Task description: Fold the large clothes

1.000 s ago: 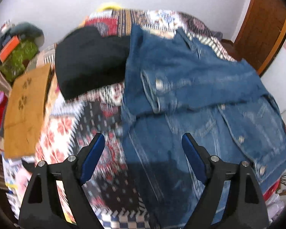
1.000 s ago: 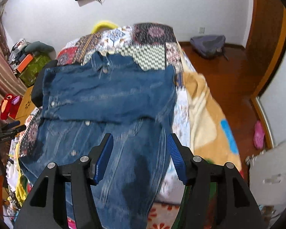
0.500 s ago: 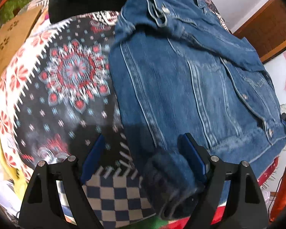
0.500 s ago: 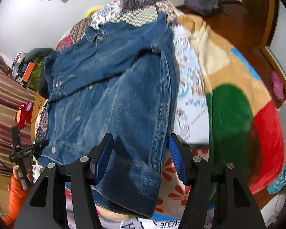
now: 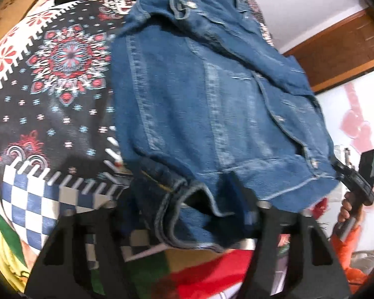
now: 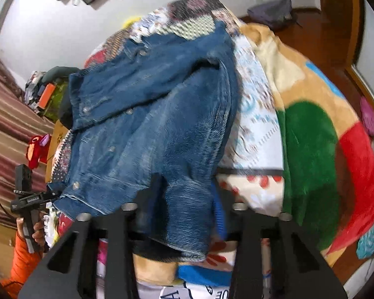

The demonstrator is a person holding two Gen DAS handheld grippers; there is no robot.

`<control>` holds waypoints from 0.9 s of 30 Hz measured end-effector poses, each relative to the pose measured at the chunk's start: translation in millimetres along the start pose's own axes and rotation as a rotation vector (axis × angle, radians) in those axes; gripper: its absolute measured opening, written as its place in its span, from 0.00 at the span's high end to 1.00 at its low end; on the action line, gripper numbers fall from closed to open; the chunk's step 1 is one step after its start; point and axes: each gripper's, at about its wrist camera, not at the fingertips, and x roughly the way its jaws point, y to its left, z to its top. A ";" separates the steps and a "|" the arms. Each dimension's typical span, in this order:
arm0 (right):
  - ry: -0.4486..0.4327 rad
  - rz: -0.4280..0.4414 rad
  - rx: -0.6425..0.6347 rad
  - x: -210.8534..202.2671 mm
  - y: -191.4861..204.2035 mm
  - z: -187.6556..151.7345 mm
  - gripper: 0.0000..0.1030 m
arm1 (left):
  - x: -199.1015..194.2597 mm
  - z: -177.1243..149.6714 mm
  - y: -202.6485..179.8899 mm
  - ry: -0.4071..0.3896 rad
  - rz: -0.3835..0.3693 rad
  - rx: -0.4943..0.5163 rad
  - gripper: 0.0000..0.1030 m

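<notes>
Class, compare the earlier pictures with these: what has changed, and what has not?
Both grippers came down to the denim jacket's near hem; the left gripper and right gripper now straddle it, jaws not visibly closed. The jacket stays spread on the patterned quilt.

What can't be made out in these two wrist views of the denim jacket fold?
- Left wrist: the left gripper jaws are draped by the denim jacket hem, so their closure on it is unclear.
- Right wrist: the right gripper jaws are likewise covered by denim; grip unclear.
- Both views: motion blur hides the jacket's buttons and stitching.
- Left wrist: the cardboard box is cut off by the edge.
</notes>
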 end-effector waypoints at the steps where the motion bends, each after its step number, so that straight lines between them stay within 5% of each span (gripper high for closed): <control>1: -0.008 0.017 -0.009 -2.9 3.7 3.7 0.81 | 0.3 2.1 -4.2 -0.004 0.003 0.008 0.59; 3: -0.033 0.026 -0.034 -7.7 12.1 10.0 0.83 | -6.2 6.5 -12.7 -0.040 0.027 0.043 0.75; 8: -0.098 0.056 -0.108 -19.2 35.6 31.4 0.85 | -37.7 24.4 -36.3 -0.159 0.042 0.108 0.83; 20: -0.253 0.032 -0.131 -25.3 45.1 126.3 0.87 | -95.2 127.6 -78.1 -0.411 0.057 0.179 0.86; 27: -0.269 -0.009 -0.063 17.6 23.6 188.0 0.87 | -68.5 209.9 -65.5 -0.460 0.094 0.086 0.85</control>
